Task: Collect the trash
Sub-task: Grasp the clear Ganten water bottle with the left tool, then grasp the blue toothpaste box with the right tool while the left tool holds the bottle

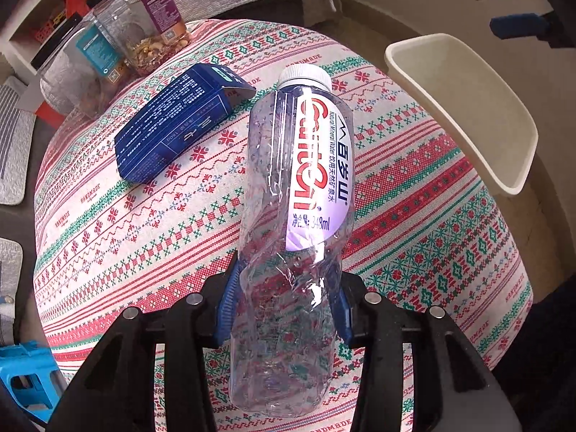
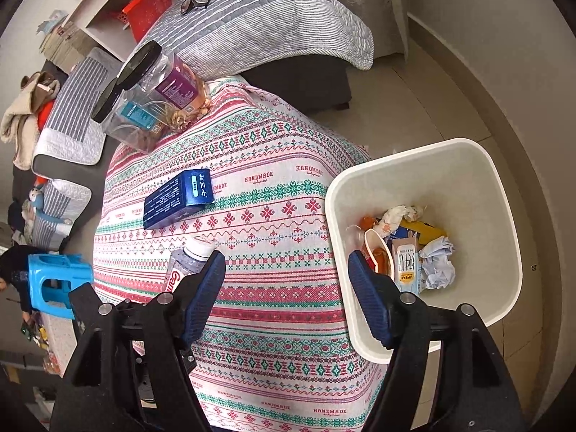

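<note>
My left gripper (image 1: pixel 288 309) is shut on a clear, empty plastic water bottle (image 1: pixel 298 223) with a white cap and a red-and-white label, held above the patterned tablecloth (image 1: pixel 144 237). The bottle's cap also shows in the right wrist view (image 2: pixel 197 248), behind my left finger. My right gripper (image 2: pixel 286 262) is open and empty, above the table edge beside the bin. A blue carton (image 1: pixel 176 126) lies on the cloth; it also shows in the right wrist view (image 2: pixel 178 198). The white trash bin (image 2: pixel 478 187) holds crumpled paper, a milk carton and wrappers; its rim shows in the left wrist view (image 1: pixel 464 108).
Clear snack jars with black lids (image 2: pixel 151 97) stand at the table's far corner. A sofa with a grey striped cover (image 2: pixel 270 18) and glasses on it lies behind. A blue plastic stool (image 2: pixel 54 280) stands on the floor at left.
</note>
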Demonstrator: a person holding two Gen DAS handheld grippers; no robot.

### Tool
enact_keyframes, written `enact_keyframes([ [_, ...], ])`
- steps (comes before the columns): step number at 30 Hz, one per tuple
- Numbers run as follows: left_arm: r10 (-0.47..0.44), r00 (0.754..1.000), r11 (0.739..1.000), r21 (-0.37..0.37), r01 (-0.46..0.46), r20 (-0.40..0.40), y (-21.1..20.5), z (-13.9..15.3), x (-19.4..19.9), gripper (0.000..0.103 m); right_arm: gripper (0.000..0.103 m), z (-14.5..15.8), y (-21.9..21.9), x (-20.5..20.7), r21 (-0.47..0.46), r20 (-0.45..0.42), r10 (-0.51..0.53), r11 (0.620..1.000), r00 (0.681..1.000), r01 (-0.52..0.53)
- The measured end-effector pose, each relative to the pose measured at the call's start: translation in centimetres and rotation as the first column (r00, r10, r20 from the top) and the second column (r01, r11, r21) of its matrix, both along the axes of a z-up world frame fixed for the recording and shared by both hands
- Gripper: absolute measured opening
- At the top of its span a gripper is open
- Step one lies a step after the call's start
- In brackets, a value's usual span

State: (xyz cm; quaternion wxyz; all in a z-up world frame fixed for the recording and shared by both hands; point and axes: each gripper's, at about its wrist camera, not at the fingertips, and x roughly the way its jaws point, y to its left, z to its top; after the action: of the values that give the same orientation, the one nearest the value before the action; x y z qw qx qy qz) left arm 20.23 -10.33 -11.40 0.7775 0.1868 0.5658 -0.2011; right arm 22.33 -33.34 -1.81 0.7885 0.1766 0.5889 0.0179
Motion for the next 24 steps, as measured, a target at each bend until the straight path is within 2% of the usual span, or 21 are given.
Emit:
enact_keyframes([
  [3, 0.11, 0.994, 0.992, -0.064, -0.11, 0.003, 2.8, 2.0, 0.2, 0.044, 0.068, -0.7, 1.7, 0.8, 0.017, -0.014, 0.02, 1.0, 1.0, -0.019],
  [6, 0.251, 0.968, 0.958, -0.138, -0.25, -0.011, 6.4, 3.6, 0.9, 0.044, 0.068, -1.5, 3.9, 1.8, 0.032, -0.024, 0.047, 0.998, 0.999, -0.046],
  [9, 0.404, 0.913, 0.885, -0.228, -0.405, -0.054, 10.7, 4.8, 1.4, 0.044, 0.068, -2.8, 6.5, 2.8, 0.096, -0.052, 0.078, 0.993, 0.996, -0.073],
  [11, 0.479, 0.876, 0.838, -0.266, -0.477, -0.063, 13.0, 5.5, 1.8, 0.044, 0.068, -3.7, 8.3, 3.6, 0.154, -0.068, 0.093, 0.985, 0.993, -0.082],
  [13, 0.521, 0.853, 0.817, -0.265, -0.511, -0.038, 14.7, 6.1, 1.7, 0.044, 0.068, -4.6, 10.2, 4.3, 0.192, -0.08, 0.095, 0.978, 0.992, -0.078],
  [15, 0.536, 0.844, 0.81, -0.268, -0.521, -0.023, 15.7, 6.5, 1.5, 0.044, 0.07, -5.7, 11.8, 5.0, 0.234, -0.096, 0.077, 0.971, 0.992, -0.052],
  [17, 0.547, 0.836, 0.796, -0.287, -0.533, -0.033, 16.8, 6.9, 1.2, 0.044, 0.076, -7.1, 12.9, 5.5, 0.283, -0.128, 0.023, 0.959, 0.992, 0.014],
  [19, 0.558, 0.829, 0.788, -0.292, -0.542, -0.034, 17.5, 7.2, 0.8, 0.044, 0.076, -8.5, 13.8, 6.0, 0.335, -0.164, -0.026, 0.939, 0.986, 0.081],
  [24, 0.584, 0.811, 0.765, -0.305, -0.567, -0.04, 19.3, 7.5, 0.9, 0.044, 0.076, -10.2, 16.0, 7.2, 0.347, -0.145, -0.121, 0.923, 0.982, 0.165],
])
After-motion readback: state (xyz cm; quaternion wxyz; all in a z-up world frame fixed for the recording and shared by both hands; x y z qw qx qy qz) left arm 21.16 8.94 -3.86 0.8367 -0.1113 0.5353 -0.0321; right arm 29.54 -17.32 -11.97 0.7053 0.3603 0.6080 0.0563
